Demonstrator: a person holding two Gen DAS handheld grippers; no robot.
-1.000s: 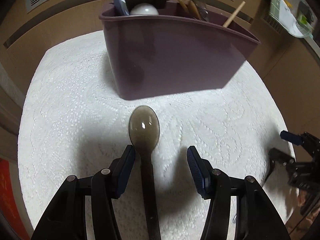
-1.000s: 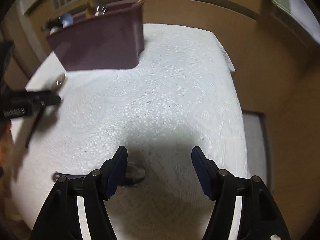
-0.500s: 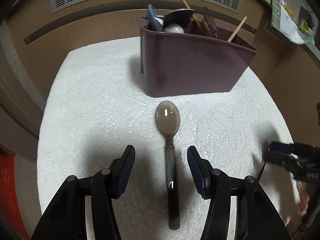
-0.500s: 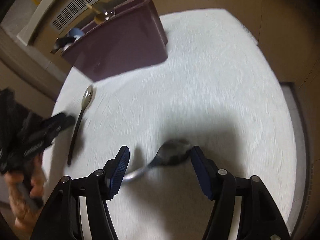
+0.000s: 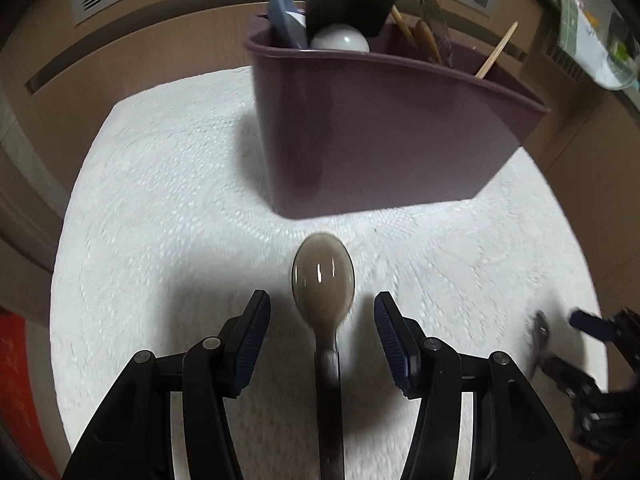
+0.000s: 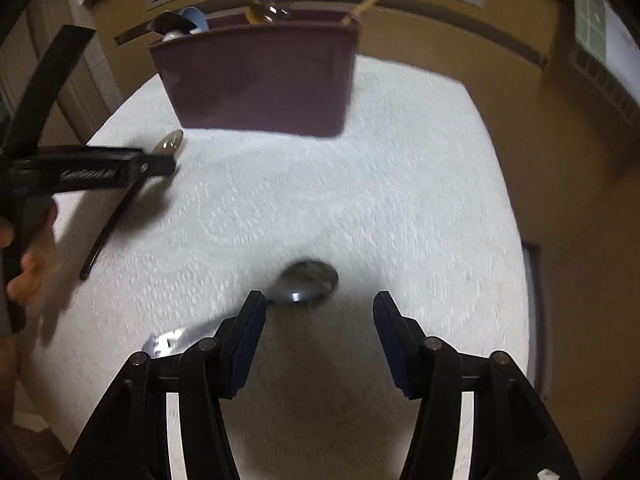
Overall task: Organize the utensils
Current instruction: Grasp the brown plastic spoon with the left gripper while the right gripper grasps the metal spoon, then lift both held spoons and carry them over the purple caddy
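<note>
Two spoons lay on the white cloth, one under each tool. The translucent spoon ran lengthwise between the left gripper's parted jaws; the metal spoon lay crosswise, just beyond the right gripper's closing, empty jaws.

Open white tabletop right of and in front of the purple bin; bare stretch left of the bin too. Blocked at the far middle by the bin, crowded with upright utensils. 2 low obstacles lying flat: brown spoon before the bin, metal spoon nearer the right edge.
</note>
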